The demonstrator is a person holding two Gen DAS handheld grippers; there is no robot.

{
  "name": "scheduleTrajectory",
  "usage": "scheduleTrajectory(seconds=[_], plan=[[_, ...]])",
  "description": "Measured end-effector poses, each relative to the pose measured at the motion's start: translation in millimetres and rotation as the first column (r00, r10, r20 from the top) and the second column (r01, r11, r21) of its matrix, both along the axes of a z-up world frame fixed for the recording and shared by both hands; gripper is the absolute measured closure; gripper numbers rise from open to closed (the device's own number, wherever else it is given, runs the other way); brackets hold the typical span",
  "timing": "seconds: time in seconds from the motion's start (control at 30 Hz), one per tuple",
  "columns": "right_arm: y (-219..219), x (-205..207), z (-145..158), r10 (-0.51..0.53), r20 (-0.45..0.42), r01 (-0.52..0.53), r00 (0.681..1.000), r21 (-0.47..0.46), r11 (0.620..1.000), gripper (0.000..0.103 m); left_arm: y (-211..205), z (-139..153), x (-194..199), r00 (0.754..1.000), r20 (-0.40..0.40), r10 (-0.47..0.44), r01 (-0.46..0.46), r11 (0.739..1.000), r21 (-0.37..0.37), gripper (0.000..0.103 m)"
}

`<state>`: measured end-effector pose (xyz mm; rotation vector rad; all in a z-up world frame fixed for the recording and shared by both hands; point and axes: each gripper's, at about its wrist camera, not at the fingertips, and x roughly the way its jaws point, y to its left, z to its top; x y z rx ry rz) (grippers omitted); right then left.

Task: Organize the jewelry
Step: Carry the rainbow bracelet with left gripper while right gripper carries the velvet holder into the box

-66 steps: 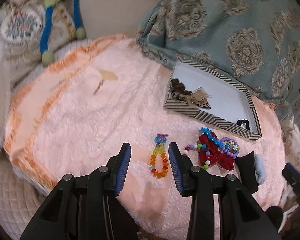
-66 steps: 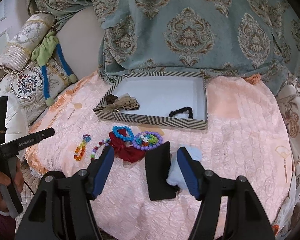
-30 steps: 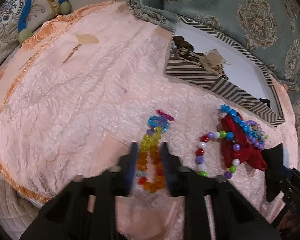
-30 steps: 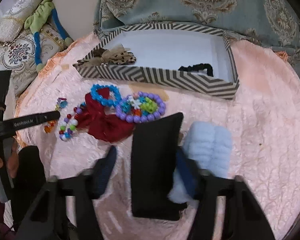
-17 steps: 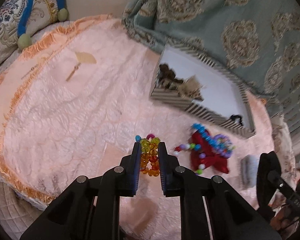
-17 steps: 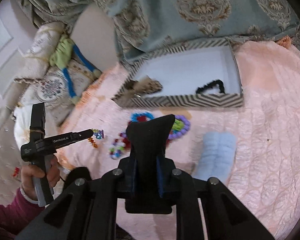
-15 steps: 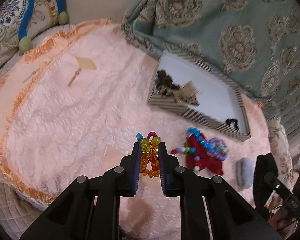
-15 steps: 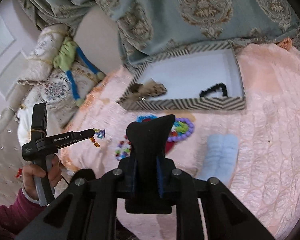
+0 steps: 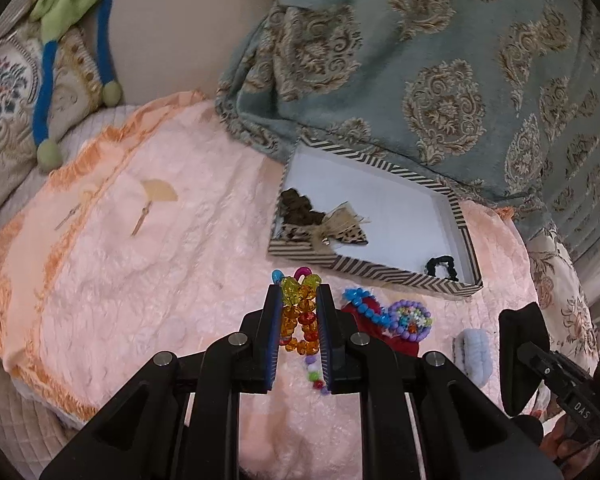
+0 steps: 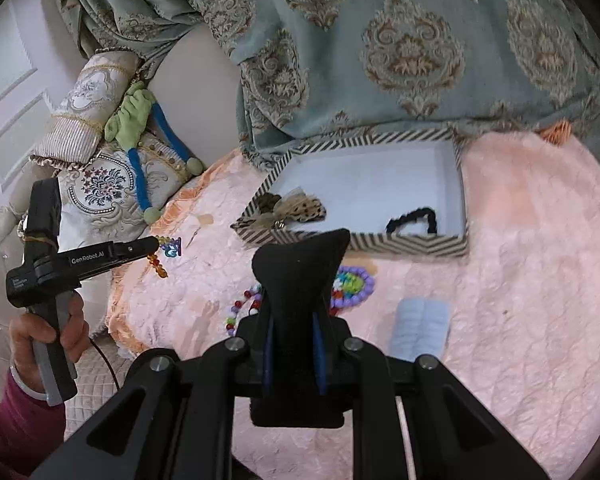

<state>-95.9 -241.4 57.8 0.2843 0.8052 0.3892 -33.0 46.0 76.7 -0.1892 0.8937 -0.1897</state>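
Left gripper (image 9: 299,300): jaws nearly together, clamped on the rainbow bead bracelet (image 9: 298,316), lifted clear of the pink bedspread (image 9: 140,280).
Right gripper (image 10: 293,320): jaws pinched tight on a black velvet piece (image 10: 300,280), held above the bedspread.
Striped box (image 10: 412,246): far side, holding a leopard bow (image 10: 296,210) and black scrunchie (image 10: 414,218).
Near the box: purple bead bracelet (image 10: 356,284), blue fluffy scrunchie (image 10: 418,326).

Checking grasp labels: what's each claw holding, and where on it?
Left claw: rainbow bead bracelet, pinched across its middle. Right claw: black velvet piece, gripped at its lower part.
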Motion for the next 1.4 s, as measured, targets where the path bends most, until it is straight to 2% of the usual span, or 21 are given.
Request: scheduleTrajectory(seconds=[0.67, 1.23, 1.4], plan=[[-2.6, 30.9, 2.9, -0.045, -0.002, 0.045, 0.999, -0.034, 0.998, 0.087, -49.4, 6.9, 32.9, 0.997, 0.062, -0.048, 0.039, 0.991, 0.13, 0.103], [-22.1, 85.9, 1.5, -0.094, -0.009, 0.094, 0.995, -0.045, 0.995, 0.086, -78.6, 0.0, 71.8, 0.995, 0.07, -0.067, 0.054, 0.983, 0.174, 0.103], [-28.3, 110.7, 5.8, -0.123, 0.013, 0.123, 0.992, -0.051, 0.991, 0.086, -91.6, -0.5, 86.5, 0.995, 0.072, -0.076, 0.062, 0.982, 0.176, 0.103]])
